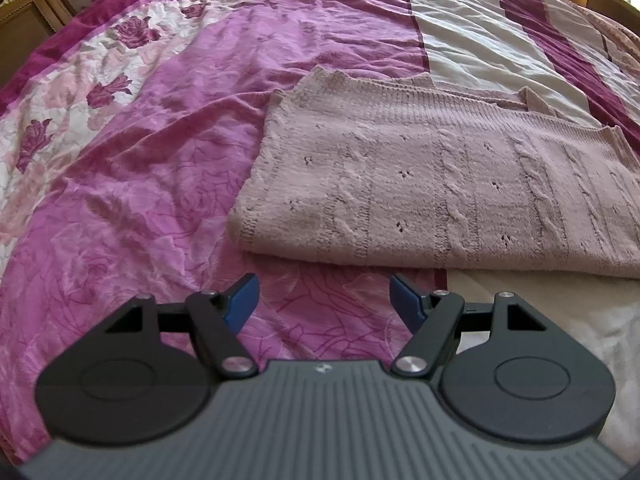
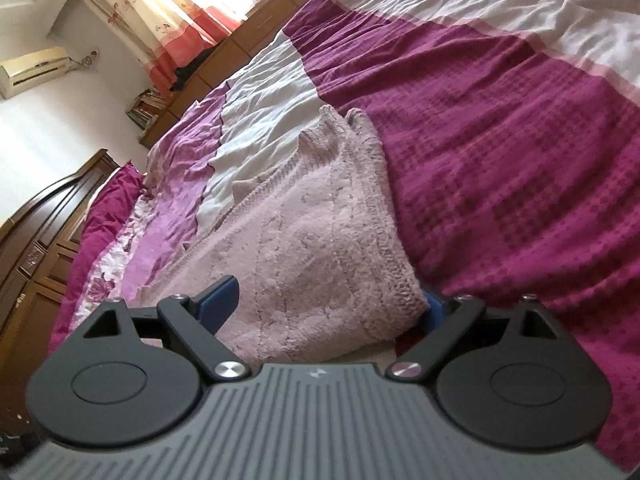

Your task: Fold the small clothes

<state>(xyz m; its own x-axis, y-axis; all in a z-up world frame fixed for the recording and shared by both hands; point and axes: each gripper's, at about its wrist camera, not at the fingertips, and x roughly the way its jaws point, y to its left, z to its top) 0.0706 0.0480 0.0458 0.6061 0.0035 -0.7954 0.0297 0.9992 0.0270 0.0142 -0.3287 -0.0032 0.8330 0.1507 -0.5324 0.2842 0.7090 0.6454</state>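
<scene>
Two grippers over one folded pale-pink cable-knit sweater [image 1: 440, 184], which lies flat on the magenta-and-cream patchwork bedspread [image 1: 168, 168]. Left gripper [image 1: 324, 300]: released, empty, just short of the sweater's near folded edge, likely parked clear. Right gripper [image 2: 332, 304]: spread wide and empty; the sweater's near corner [image 2: 320, 264] lies between its blue pads, apparently just let go so the fold settles. Right pad partly hidden behind the knit, so contact there is unclear. Sweater's right end cut off in left view.

Your pale pink cable-knit sweater [image 1: 440, 184] is lying flat on the bed, folded over, with a sleeve poking out the far side.
</scene>
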